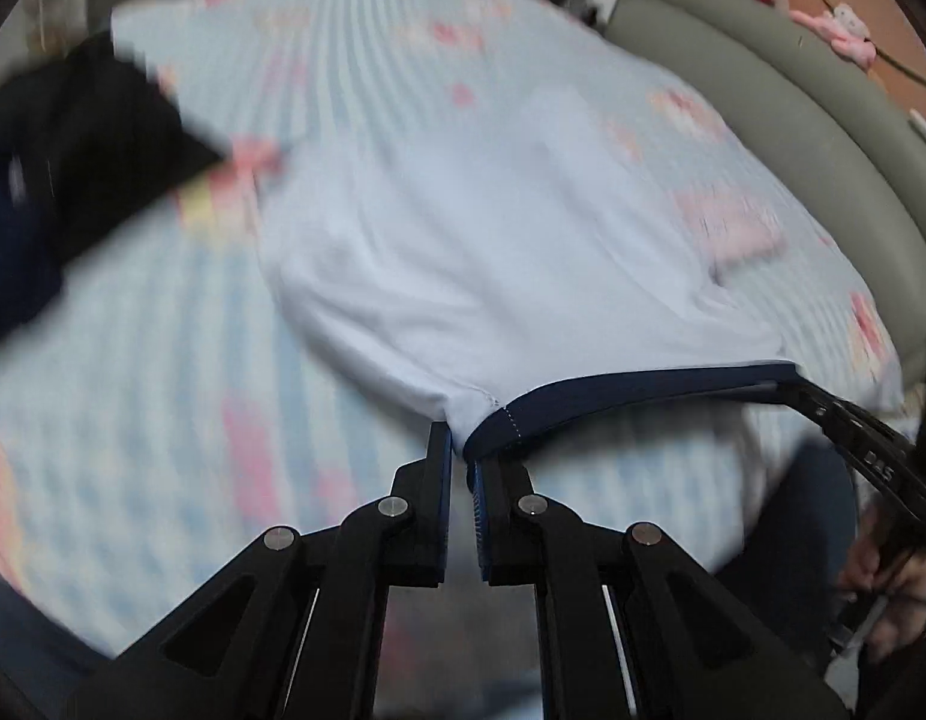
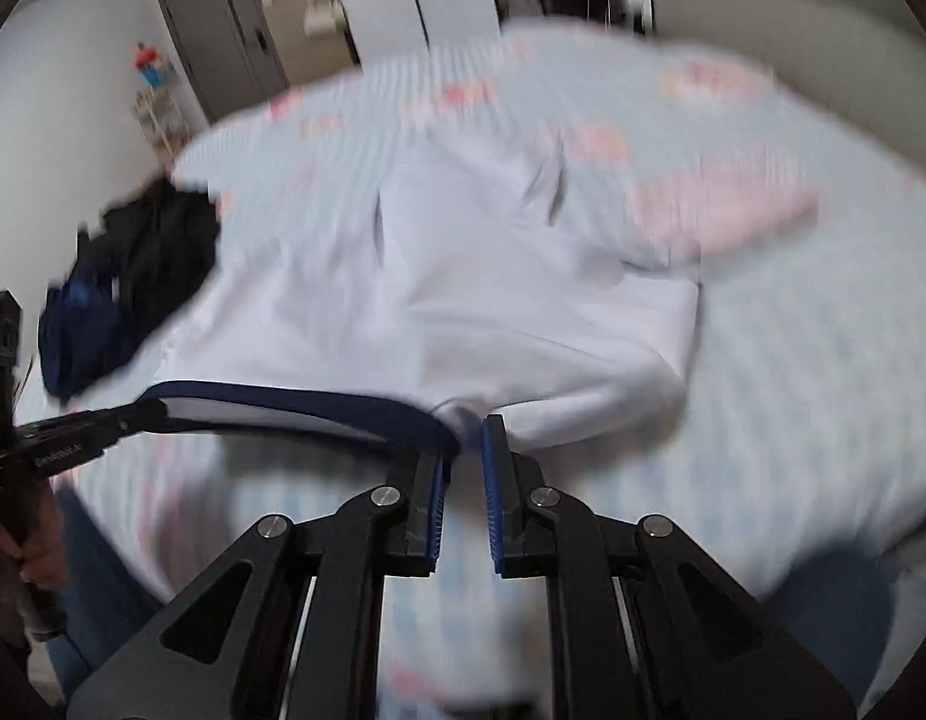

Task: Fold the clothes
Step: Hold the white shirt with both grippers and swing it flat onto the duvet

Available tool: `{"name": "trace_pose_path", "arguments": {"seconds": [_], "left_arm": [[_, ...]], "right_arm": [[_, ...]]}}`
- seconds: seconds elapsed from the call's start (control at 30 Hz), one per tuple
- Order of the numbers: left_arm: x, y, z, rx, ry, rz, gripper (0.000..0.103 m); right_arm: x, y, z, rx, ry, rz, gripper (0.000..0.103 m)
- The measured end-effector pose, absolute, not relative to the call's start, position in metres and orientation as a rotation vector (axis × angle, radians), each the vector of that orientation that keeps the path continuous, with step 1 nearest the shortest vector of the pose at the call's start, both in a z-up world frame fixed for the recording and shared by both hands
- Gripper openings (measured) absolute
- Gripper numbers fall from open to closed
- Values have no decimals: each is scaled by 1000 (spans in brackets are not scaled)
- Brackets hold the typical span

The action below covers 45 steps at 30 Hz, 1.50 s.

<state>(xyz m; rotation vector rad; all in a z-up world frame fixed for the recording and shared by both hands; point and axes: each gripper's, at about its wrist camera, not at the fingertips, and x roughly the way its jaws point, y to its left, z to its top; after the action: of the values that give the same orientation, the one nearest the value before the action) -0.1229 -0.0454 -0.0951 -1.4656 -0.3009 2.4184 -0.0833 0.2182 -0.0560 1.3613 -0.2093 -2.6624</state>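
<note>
The left gripper, a black two-finger tool with blue pads, is clamped on the near edge of a white cotton T-shirt where its navy-blue neckband begins. In the left wrist view the shirt lies spread over a light-blue striped bedsheet with pink prints, its body reaching away toward the far side. The neckband stretches taut to the right, where the right gripper pinches its other end. A heap of dark clothes sits far left on the sheet, well apart from the shirt. A grey padded bed frame curves along the right.

In the right wrist view the right gripper is closed on the shirt at the neckband, which runs left to the left gripper. The dark clothes lie left, near the shirt's edge. The sheet is blurred, and a grey door stands far left
</note>
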Motion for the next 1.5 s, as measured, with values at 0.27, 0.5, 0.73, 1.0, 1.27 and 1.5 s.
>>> {"name": "trace_pose_path", "arguments": {"seconds": [0.27,0.5,0.73,1.0,1.27,1.5], "left_arm": [[-102,-90,-107,-1425,-657,2369,35],[-162,-98,-155,-1435,-1101,2220,46],[-204,-82,-136,-1348,-1123,2289,3],[-119,-104,-24,-977,-1003,2393,2],[-106,-95,-79,-1216,-985,2386,2],[-260,-86,60,-1056,-669,2536,2]], "right_arm": [[-51,252,-62,1396,-356,-2650,23],[-106,267,-100,1498,-764,-2449,62],[-150,274,-104,1418,-885,-2563,5],[-84,274,21,983,-651,-2692,2],[-89,269,-38,1246,-584,-2601,3],[-208,251,81,975,-333,-2754,1]]}}
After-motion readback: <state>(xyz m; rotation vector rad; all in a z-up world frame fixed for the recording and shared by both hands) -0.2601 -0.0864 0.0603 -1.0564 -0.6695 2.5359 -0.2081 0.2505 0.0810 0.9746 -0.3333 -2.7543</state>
